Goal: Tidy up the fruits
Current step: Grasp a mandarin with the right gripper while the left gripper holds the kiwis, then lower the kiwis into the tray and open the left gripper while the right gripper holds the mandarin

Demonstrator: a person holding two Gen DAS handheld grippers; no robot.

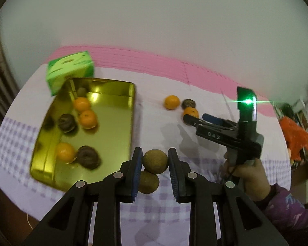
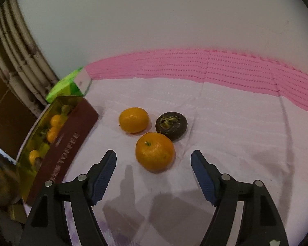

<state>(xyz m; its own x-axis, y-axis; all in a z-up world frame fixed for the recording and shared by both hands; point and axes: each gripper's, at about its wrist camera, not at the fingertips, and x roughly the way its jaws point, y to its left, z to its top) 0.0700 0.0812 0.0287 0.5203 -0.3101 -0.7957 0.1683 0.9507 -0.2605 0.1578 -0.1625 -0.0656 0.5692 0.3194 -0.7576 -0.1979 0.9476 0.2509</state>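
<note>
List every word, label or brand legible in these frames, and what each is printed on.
"DAS": on the side of the right gripper, seen from the left wrist.
"TOFFEE": on the brown outer wall of the gold tin; the word before it is blurred.
Green box: print too blurred to read.

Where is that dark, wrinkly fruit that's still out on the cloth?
In the right wrist view the dark fruit sits right of centre on the pale cloth, touching the nearer orange, with another orange to its left.
</note>
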